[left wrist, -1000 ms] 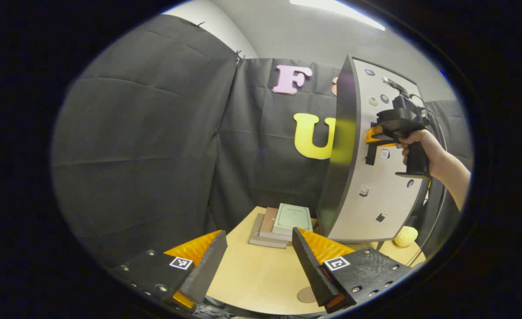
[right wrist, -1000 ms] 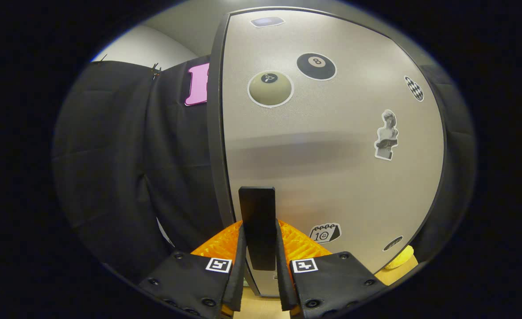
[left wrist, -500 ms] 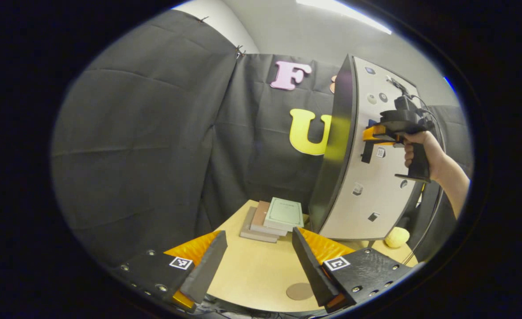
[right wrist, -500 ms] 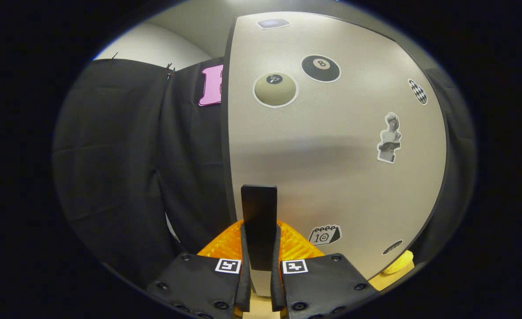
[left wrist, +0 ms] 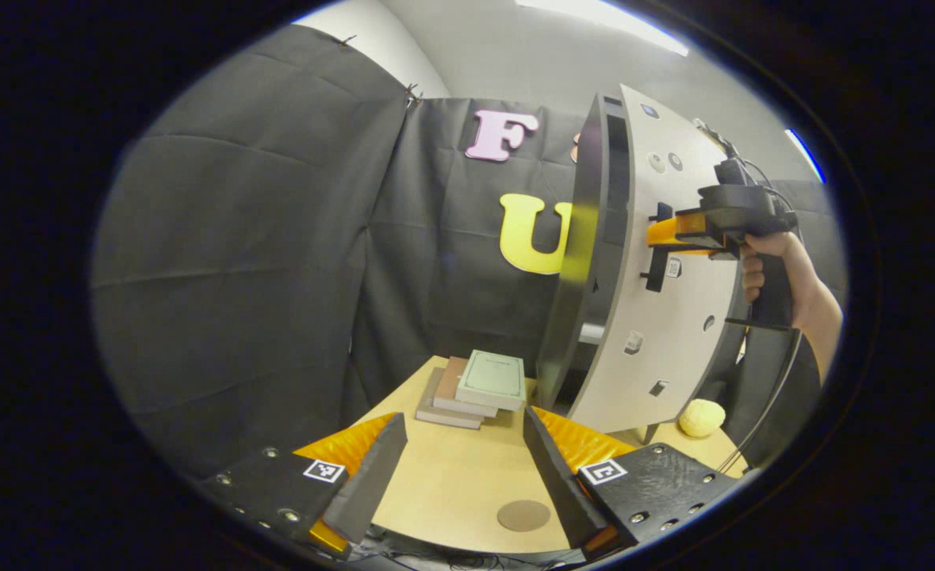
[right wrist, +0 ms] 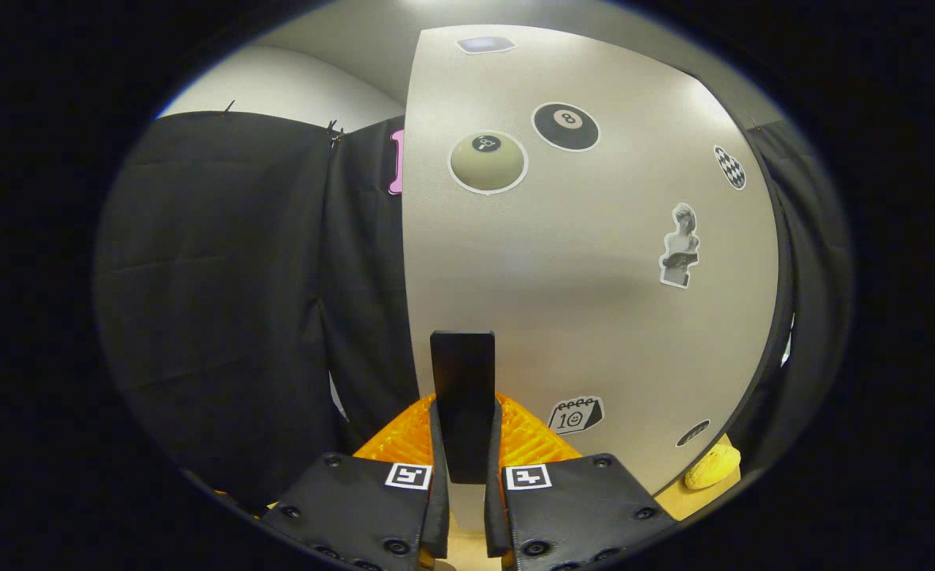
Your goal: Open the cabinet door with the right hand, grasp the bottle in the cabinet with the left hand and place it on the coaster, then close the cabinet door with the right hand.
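The grey cabinet door (right wrist: 594, 277), dotted with stickers, stands slightly ajar. My right gripper (right wrist: 462, 492) is shut on its black vertical handle (right wrist: 462, 396). In the left gripper view a hand holds that right gripper (left wrist: 661, 238) against the door (left wrist: 657, 341), and a narrow dark gap separates the door from the dark cabinet side (left wrist: 582, 262). My left gripper (left wrist: 459, 476) hovers open and holds nothing, low over the wooden table (left wrist: 451, 476). The round brown coaster (left wrist: 523, 515) lies on the table just inside its right finger.
A small stack of books (left wrist: 479, 385) lies at the table's far side, left of the cabinet. A yellow lumpy ball (left wrist: 701, 418) sits on the table below the door's right edge, also visible as the yellow ball (right wrist: 713, 466) in the right gripper view.
The door has swung out from the cabinet, opening a narrow gap along its handle edge. My right gripper stayed shut on the handle and moved with it; the left gripper stayed open.
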`<state>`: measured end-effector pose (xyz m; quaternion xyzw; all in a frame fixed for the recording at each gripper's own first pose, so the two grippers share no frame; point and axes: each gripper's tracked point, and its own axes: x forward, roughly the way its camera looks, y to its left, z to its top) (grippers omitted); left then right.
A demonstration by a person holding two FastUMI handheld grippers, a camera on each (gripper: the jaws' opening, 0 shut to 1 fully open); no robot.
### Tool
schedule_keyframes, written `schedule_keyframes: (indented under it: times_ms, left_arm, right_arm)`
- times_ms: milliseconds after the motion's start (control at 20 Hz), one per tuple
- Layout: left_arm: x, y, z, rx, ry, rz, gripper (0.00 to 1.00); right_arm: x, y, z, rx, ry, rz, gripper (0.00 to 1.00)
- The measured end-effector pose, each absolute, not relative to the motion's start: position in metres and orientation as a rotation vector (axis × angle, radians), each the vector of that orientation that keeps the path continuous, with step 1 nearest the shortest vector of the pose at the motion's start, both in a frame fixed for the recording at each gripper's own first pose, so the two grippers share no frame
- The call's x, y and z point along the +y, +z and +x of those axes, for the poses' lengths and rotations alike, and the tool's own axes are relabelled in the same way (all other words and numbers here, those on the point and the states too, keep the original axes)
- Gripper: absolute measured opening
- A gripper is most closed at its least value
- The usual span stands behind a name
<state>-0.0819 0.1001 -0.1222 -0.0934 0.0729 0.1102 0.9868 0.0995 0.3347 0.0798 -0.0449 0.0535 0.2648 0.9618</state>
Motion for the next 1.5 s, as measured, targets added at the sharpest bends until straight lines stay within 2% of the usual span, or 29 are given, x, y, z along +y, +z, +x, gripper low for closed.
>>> schedule_keyframes:
  times_ms: [100,150,200,350,400,750,1150,1200,1300,1350,1400,1500]
  left_arm:
    - [0.092,-0.125,-0.085,0.151,0.216,-0.184,0.92]
    - [0.088,-0.125,-0.086,0.154,0.212,-0.182,0.88]
    - [0.083,-0.127,-0.086,0.157,0.207,-0.180,0.92]
    - [0.068,-0.127,-0.083,0.161,0.183,-0.176,0.92]
    - [0.062,-0.124,-0.083,0.160,0.174,-0.171,0.88]
    - [0.042,-0.113,-0.083,0.151,0.134,-0.201,0.88]
    - [0.037,-0.092,-0.076,0.126,0.100,-0.194,0.88]
    - [0.034,-0.092,-0.074,0.124,0.095,-0.192,0.92]
    - [0.030,-0.092,-0.070,0.126,0.082,-0.188,0.88]
    - [0.028,-0.091,-0.068,0.128,0.075,-0.187,0.92]
    - [0.024,-0.093,-0.066,0.131,0.066,-0.185,0.88]
    - [0.018,-0.095,-0.061,0.137,0.050,-0.178,0.88]
  right_arm:
    - [0.333,0.081,0.099,0.105,0.558,-0.090,0.20]
    - [0.332,0.082,0.099,0.100,0.568,-0.092,0.20]
    - [0.331,0.081,0.097,0.096,0.576,-0.095,0.20]
    - [0.329,0.081,0.096,0.098,0.597,-0.091,0.20]
    - [0.329,0.081,0.096,0.099,0.601,-0.091,0.20]
    - [0.323,0.082,0.093,0.097,0.626,-0.087,0.20]
    - [0.317,0.083,0.096,0.101,0.643,-0.057,0.19]
    - [0.317,0.083,0.096,0.101,0.641,-0.060,0.20]
    - [0.318,0.083,0.096,0.102,0.637,-0.061,0.20]
    - [0.317,0.083,0.096,0.104,0.634,-0.058,0.20]
    - [0.317,0.084,0.098,0.106,0.631,-0.053,0.20]
    - [0.316,0.084,0.099,0.099,0.624,-0.045,0.20]
